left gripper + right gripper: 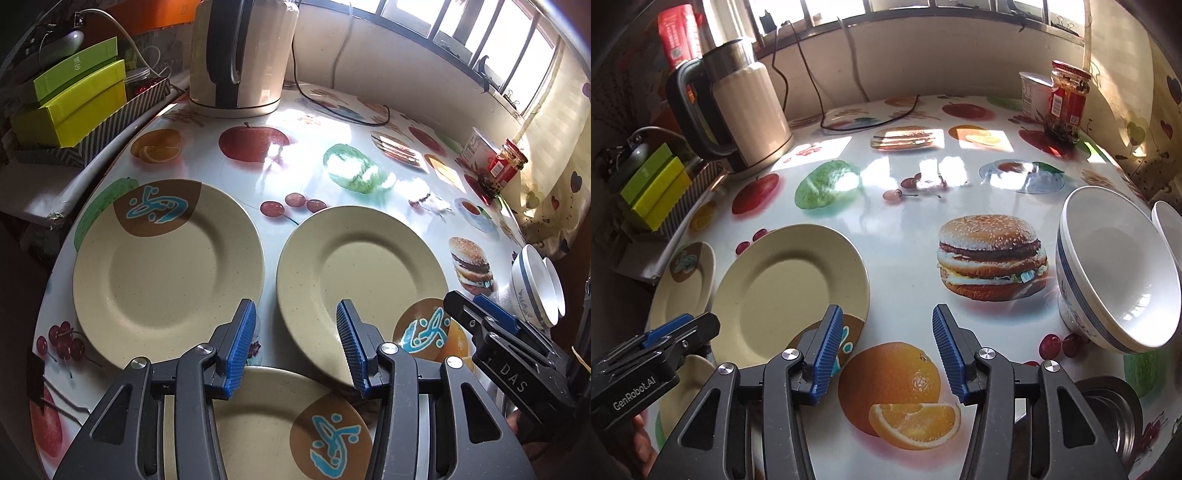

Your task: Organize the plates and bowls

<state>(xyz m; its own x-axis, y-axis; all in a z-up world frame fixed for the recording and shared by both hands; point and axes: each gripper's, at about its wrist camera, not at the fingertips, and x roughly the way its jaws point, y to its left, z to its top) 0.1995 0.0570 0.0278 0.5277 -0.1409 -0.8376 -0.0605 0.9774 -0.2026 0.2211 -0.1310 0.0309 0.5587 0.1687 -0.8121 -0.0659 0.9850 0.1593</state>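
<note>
The left gripper (295, 347) hangs over the round table (258, 177), tilted downward, with its blue pads (242, 349) partly apart and nothing between them. Three beige plates lie below it. The near plate (266, 424) is directly under the jaws, and its far rim shows in the gap between the fingers. The left plate (162, 273) lies beyond the left finger, and the right plate (362, 280) lies beyond the right finger; this one overlaps the near plate's rim. No pad touches a plate, as far as I can tell.

The right gripper (886, 343) is also half open and holds nothing. Between its fingers there is only the printed orange on the tablecloth. Its left finger (827, 350) stands in front of the near edge of the right plate; whether it touches the rim, I cannot tell. The stacked white bowls (1119, 266) with a blue line sit well to the right of this gripper, near the table edge, tilted toward the camera, and another white bowl (1169, 229) is just beside them at the frame's edge.

At the far side of the table stand a kettle (746, 110) and a red jar (1067, 99).
</note>
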